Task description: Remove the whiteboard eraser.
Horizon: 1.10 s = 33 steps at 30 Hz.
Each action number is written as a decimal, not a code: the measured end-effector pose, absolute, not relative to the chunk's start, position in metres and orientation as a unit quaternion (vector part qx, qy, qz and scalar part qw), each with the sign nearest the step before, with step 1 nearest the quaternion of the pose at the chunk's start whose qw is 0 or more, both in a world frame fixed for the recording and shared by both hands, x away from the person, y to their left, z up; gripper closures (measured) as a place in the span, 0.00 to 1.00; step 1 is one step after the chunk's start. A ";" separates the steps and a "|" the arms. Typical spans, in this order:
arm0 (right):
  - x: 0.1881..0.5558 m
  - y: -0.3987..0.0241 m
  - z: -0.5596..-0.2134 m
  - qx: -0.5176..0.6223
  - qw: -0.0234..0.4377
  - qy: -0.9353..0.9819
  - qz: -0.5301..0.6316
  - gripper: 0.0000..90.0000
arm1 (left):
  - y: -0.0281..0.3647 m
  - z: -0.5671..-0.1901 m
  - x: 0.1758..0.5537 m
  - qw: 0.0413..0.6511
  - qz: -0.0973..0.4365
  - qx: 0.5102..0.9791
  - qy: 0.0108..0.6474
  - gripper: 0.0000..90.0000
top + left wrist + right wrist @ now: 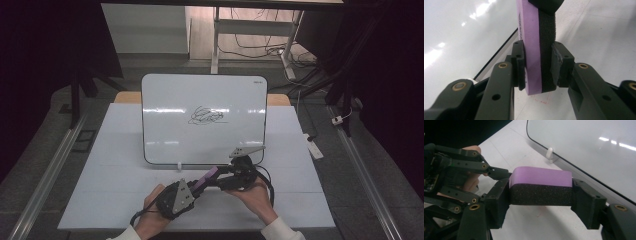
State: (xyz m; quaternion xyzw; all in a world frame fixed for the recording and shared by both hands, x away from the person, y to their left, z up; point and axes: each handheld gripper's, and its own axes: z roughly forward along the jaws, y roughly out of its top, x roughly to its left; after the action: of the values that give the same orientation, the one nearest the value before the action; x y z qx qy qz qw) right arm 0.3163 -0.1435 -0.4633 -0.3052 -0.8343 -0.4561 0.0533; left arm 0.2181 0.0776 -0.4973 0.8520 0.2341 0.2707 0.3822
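white table (125,175), eraser (540,185) gripped

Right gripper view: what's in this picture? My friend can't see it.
Two black jaws of the right gripper squeeze the ends of a purple eraser with a black felt bottom. The left gripper holds its far side, above a white table, beside a whiteboard.

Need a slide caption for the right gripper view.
Both grippers clamp a purple-and-black eraser beside the whiteboard.
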 end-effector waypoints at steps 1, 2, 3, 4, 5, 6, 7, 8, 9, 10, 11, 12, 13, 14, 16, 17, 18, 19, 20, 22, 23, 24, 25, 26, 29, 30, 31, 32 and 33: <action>0.316 -0.143 -0.463 -0.305 0.053 -0.834 -0.456 0.39 | 0.078 -0.497 0.218 0.383 0.270 0.852 0.234 0.74; 0.317 -0.145 -0.464 -0.307 0.061 -0.831 -0.459 0.41 | 0.078 -0.497 0.218 0.385 0.269 0.851 0.235 0.73; 0.317 -0.145 -0.464 -0.307 0.061 -0.831 -0.459 0.41 | 0.078 -0.497 0.218 0.385 0.269 0.851 0.235 0.73; 0.318 -0.146 -0.464 -0.308 0.063 -0.830 -0.460 0.41 | 0.078 -0.497 0.218 0.386 0.266 0.851 0.235 0.73; 0.318 -0.146 -0.464 -0.307 0.064 -0.830 -0.461 0.42 | 0.078 -0.497 0.218 0.387 0.265 0.851 0.234 0.73; 0.319 -0.147 -0.464 -0.303 0.070 -0.830 -0.464 0.42 | 0.078 -0.497 0.219 0.388 0.264 0.852 0.234 0.72; 0.319 -0.147 -0.464 -0.303 0.070 -0.830 -0.464 0.42 | 0.078 -0.497 0.219 0.390 0.260 0.852 0.234 0.72; 0.320 -0.149 -0.464 -0.298 0.072 -0.829 -0.468 0.43 | 0.078 -0.497 0.220 0.392 0.255 0.852 0.235 0.68; 0.320 -0.149 -0.464 -0.298 0.072 -0.829 -0.468 0.43 | 0.079 -0.496 0.221 0.396 0.245 0.853 0.236 0.68; 0.319 -0.149 -0.464 -0.294 0.069 -0.831 -0.468 0.43 | 0.080 -0.496 0.222 0.399 0.235 0.854 0.238 0.62; 0.318 -0.150 -0.464 -0.288 0.064 -0.833 -0.468 0.43 | 0.082 -0.495 0.224 0.403 0.225 0.854 0.240 0.56; 0.318 -0.151 -0.463 -0.281 0.063 -0.835 -0.469 0.43 | 0.084 -0.495 0.225 0.408 0.215 0.854 0.243 0.51; 0.317 -0.153 -0.462 -0.274 0.060 -0.837 -0.470 0.43 | 0.087 -0.493 0.227 0.416 0.203 0.853 0.243 0.46; 0.315 -0.156 -0.461 -0.256 0.056 -0.841 -0.473 0.43 | 0.091 -0.492 0.229 0.425 0.188 0.851 0.245 0.38; 0.314 -0.159 -0.460 -0.246 0.054 -0.843 -0.475 0.43 | 0.098 -0.489 0.233 0.442 0.156 0.849 0.246 0.36; 0.313 -0.161 -0.459 -0.237 0.052 -0.845 -0.477 0.43 | 0.101 -0.488 0.236 0.448 0.141 0.848 0.245 0.34; 0.312 -0.163 -0.459 -0.226 0.050 -0.847 -0.479 0.43 | 0.103 -0.487 0.238 0.454 0.125 0.848 0.243 0.33; 0.311 -0.166 -0.459 -0.214 0.049 -0.848 -0.482 0.43 | 0.105 -0.486 0.241 0.458 0.108 0.849 0.239 0.32; 0.310 -0.168 -0.459 -0.203 0.049 -0.850 -0.483 0.43 | 0.106 -0.486 0.244 0.460 0.089 0.852 0.235 0.31; 0.307 -0.170 -0.458 -0.182 0.044 -0.855 -0.484 0.43 | 0.107 -0.486 0.249 0.465 0.065 0.853 0.225 0.29; 0.307 -0.171 -0.458 -0.173 0.042 -0.857 -0.483 0.43 | 0.106 -0.487 0.251 0.468 0.048 0.856 0.217 0.29; 0.306 -0.171 -0.458 -0.165 0.041 -0.859 -0.484 0.43 | 0.105 -0.487 0.253 0.468 0.035 0.858 0.210 0.27; 0.305 -0.171 -0.458 -0.156 0.041 -0.860 -0.485 0.43 | 0.104 -0.488 0.255 0.468 0.026 0.859 0.204 0.27; 0.303 -0.171 -0.457 -0.140 0.041 -0.862 -0.486 0.43 | 0.102 -0.488 0.257 0.465 0.017 0.863 0.196 0.26; 0.302 -0.170 -0.457 -0.122 0.040 -0.865 -0.485 0.43 | 0.097 -0.490 0.261 0.465 -0.003 0.867 0.179 0.26; 0.300 -0.169 -0.457 -0.110 0.042 -0.866 -0.486 0.43 | 0.095 -0.490 0.262 0.464 -0.009 0.869 0.174 0.26; 0.300 -0.169 -0.457 -0.110 0.042 -0.866 -0.486 0.43 | 0.093 -0.490 0.263 0.465 -0.015 0.869 0.169 0.26; 0.299 -0.169 -0.457 -0.100 0.042 -0.868 -0.485 0.43 | 0.091 -0.490 0.264 0.465 -0.022 0.869 0.165 0.26; 0.299 -0.169 -0.457 -0.100 0.042 -0.868 -0.485 0.43 | 0.090 -0.490 0.266 0.465 -0.030 0.870 0.159 0.26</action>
State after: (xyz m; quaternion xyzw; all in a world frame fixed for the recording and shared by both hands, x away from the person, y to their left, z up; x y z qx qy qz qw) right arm 0.2993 -0.1688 -0.4570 -0.0998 -0.8675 -0.4855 0.0418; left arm 0.2656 0.0895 -0.4902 0.8704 0.1586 -0.0298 0.4651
